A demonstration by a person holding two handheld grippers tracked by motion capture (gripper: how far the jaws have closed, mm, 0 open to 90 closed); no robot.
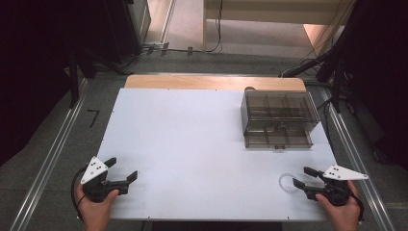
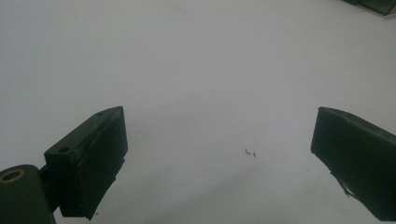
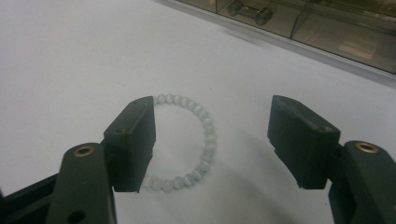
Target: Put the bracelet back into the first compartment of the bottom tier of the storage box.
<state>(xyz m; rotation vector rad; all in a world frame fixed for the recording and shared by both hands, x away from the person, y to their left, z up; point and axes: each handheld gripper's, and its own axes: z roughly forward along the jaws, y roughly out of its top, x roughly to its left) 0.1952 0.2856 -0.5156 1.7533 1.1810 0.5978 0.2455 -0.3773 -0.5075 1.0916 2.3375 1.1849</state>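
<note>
Right gripper is sitting near the front right corner of the white tabletop, jaws spread wide and gripping nothing. Just ahead of it a pale beaded bracelet is lying flat on the tabletop; in the right gripper view the bracelet is showing between the jaws, one side tucked behind the jaw on the left of that view, and I cannot tell whether that jaw is touching it. Farther back on the right, a smoky transparent compartment box is standing, well apart from the bracelet, with a small metal piece lying inside one compartment. Over at the front left, the left gripper is resting in a hand, jaws likewise spread, pointing across bare tabletop.
</note>
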